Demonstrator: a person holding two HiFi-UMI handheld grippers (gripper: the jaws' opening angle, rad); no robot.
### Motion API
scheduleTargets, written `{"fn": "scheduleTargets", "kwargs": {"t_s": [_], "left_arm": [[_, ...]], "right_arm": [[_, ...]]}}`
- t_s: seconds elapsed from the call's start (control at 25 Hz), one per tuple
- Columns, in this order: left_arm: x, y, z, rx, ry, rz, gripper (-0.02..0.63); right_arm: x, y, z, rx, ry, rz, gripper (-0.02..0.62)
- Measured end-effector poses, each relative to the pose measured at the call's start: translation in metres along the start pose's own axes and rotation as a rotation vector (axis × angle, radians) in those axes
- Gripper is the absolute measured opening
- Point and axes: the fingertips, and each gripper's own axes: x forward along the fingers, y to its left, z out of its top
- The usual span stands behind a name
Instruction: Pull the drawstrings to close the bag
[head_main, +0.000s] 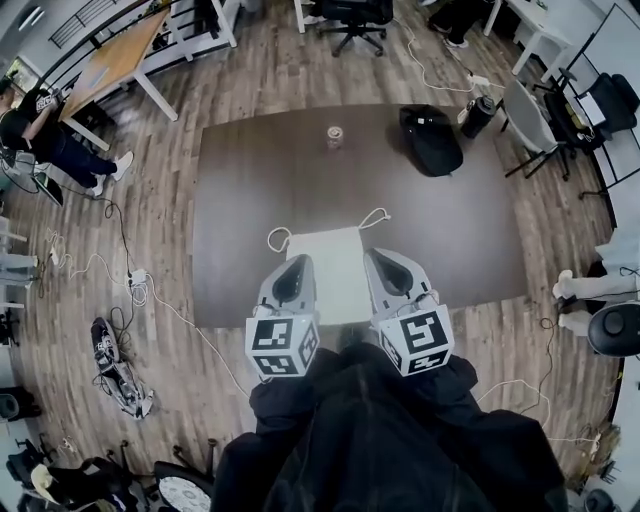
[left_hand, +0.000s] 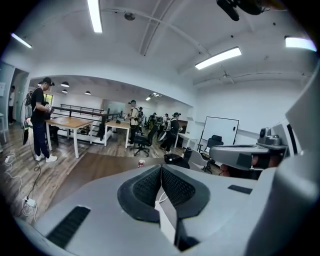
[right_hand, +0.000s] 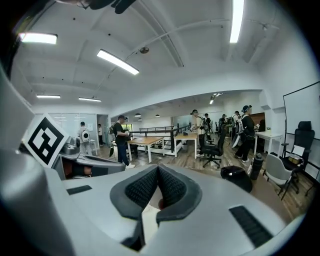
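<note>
Worktop (head_main: 240, 200): a dark slab that fills the middle of the head view. We judge it was kept mostly bare so the cords have room to run outward.

Backpack (head_main: 431, 140): black, at 1 o'clock on the worktop, well apart from the work. We read it as parked out of the way.

Bag (head_main: 335, 265): pale and flat, at 6 o'clock on the worktop, close to us, with its mouth towards 12 o'clock. That puts both cords within reach.

Left hand-held gripper (head_main: 297, 259): over the bag's 7 o'clock corner. Its jaws are pressed together on nothing, and it points towards 12 o'clock.

Right hand-held gripper (head_main: 376, 253): over the 5 o'clock corner, its jaws also closed and empty. We judge the pair is poised one to a cord, with no pull begun.

Left drawstring loop (head_main: 277, 239): lies slack off the bag's 10 o'clock corner, just beyond the left hand-held gripper's tips.

Right drawstring loop (head_main: 376, 215): lies slack off the 1 o'clock corner, ahead of the right hand-held gripper.

Can (head_main: 335, 136): small, at 12 o'clock, far from the bag.

Hidden: the hand-held grippers and our dark sleeves (head_main: 400, 420) cover the bag's near edge. We cannot tell how far its mouth is gathered. Both gripper views look out across the room, so only a sliver of white shows beneath the pads.
</note>
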Motion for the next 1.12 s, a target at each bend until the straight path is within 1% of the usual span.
{"fn": "scheduleTargets", "kwargs": {"t_s": [0.2, 0.36, 0.56, 0.68, 0.8, 0.88, 1.0, 1.12], "left_arm": [[0.012, 0.01, -0.002, 0.003, 0.019, 0.03, 0.034], [0.018, 0.016, -0.01, 0.004, 0.033, 0.045, 0.034], [0.028, 0.042, -0.03, -0.012, 0.083, 0.064, 0.034], [0.037, 0.071, -0.049, -0.02, 0.135, 0.078, 0.034], [0.048, 0.105, -0.07, -0.008, 0.197, 0.113, 0.034], [0.057, 0.123, -0.085, -0.002, 0.243, 0.122, 0.034], [0.074, 0.141, -0.107, 0.006, 0.313, 0.112, 0.034], [0.09, 0.152, -0.129, 0.016, 0.38, 0.085, 0.034]], "right_arm": [[0.013, -0.006, -0.006, 0.009, 0.019, 0.02, 0.021], [0.02, -0.012, -0.013, 0.021, 0.047, 0.018, 0.021], [0.04, -0.017, -0.028, 0.048, 0.103, 0.02, 0.021], [0.057, -0.02, -0.042, 0.046, 0.149, 0.012, 0.021], [0.074, -0.028, -0.057, 0.052, 0.199, -0.008, 0.021], [0.082, -0.035, -0.071, 0.056, 0.24, -0.022, 0.021], [0.095, -0.05, -0.095, 0.06, 0.308, -0.045, 0.021], [0.107, -0.062, -0.117, 0.067, 0.37, -0.062, 0.021]]}}
